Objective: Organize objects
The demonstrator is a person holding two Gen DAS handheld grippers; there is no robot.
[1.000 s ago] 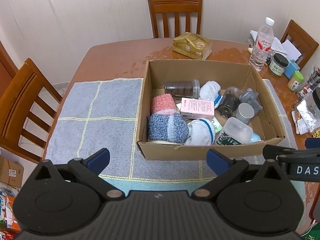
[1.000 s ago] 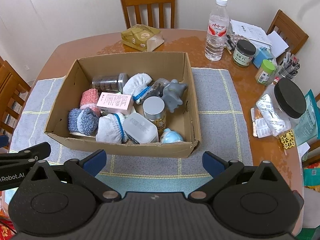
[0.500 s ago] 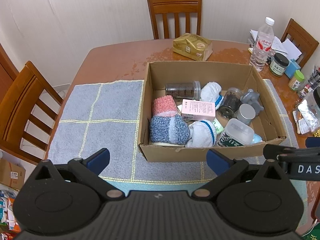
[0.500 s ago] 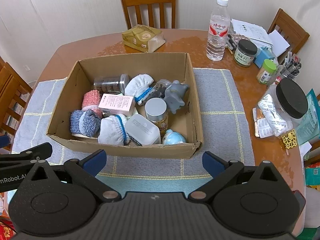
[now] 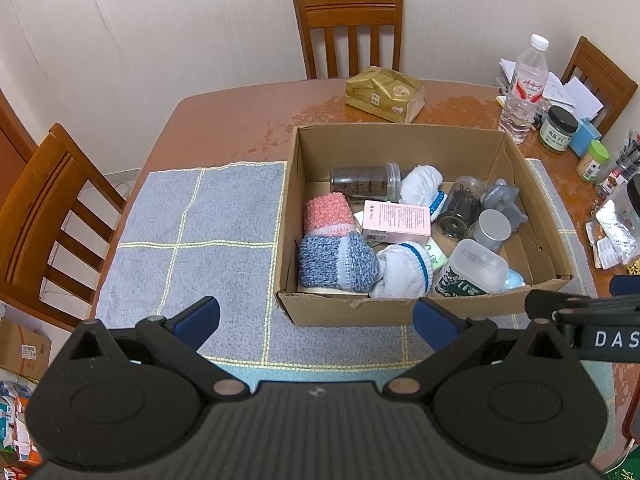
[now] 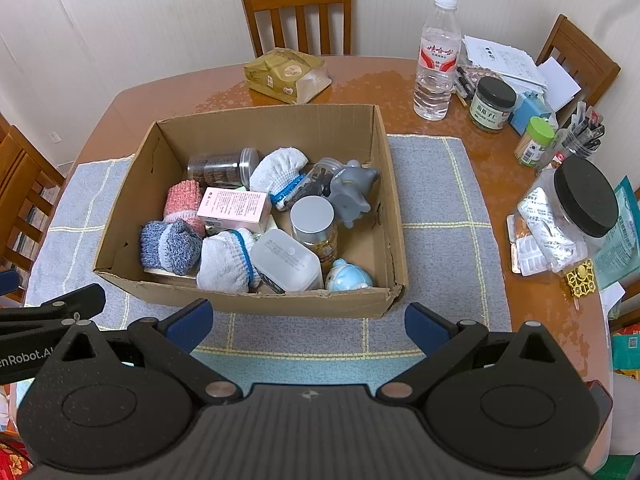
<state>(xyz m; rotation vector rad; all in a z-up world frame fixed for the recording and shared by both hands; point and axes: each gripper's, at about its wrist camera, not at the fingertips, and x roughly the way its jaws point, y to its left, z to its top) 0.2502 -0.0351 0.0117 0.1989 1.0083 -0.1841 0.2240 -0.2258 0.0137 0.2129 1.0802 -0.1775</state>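
An open cardboard box (image 5: 400, 140) (image 6: 264, 120) stands on a grey-blue cloth (image 5: 208, 216) (image 6: 436, 184). In it lie a pink sock roll (image 5: 326, 214), a blue sock roll (image 5: 336, 262) (image 6: 168, 246), two white sock rolls (image 5: 402, 270) (image 5: 420, 184), a pink carton (image 5: 396, 222) (image 6: 234, 208), a dark jar (image 5: 364, 182), a silver-lidded jar (image 6: 314, 222), a white-lidded tub (image 6: 286, 260), a grey toy (image 6: 352, 192) and a light blue toy (image 6: 348, 276). My left gripper (image 5: 316, 322) and right gripper (image 6: 308, 320) hover open and empty before the box's near wall.
On the brown table (image 5: 240, 116) behind the box lies a gold packet (image 5: 384, 94) (image 6: 288, 76). At the right stand a water bottle (image 6: 436, 60), a dark-lidded jar (image 6: 492, 106), a green-capped bottle (image 6: 534, 142), a big plastic jar (image 6: 572, 216) and papers. Chairs (image 5: 348, 28) surround the table.
Both grippers have drawn back and up a little from the box; the box looks slightly farther away. Both stay open and nothing in the box has moved.
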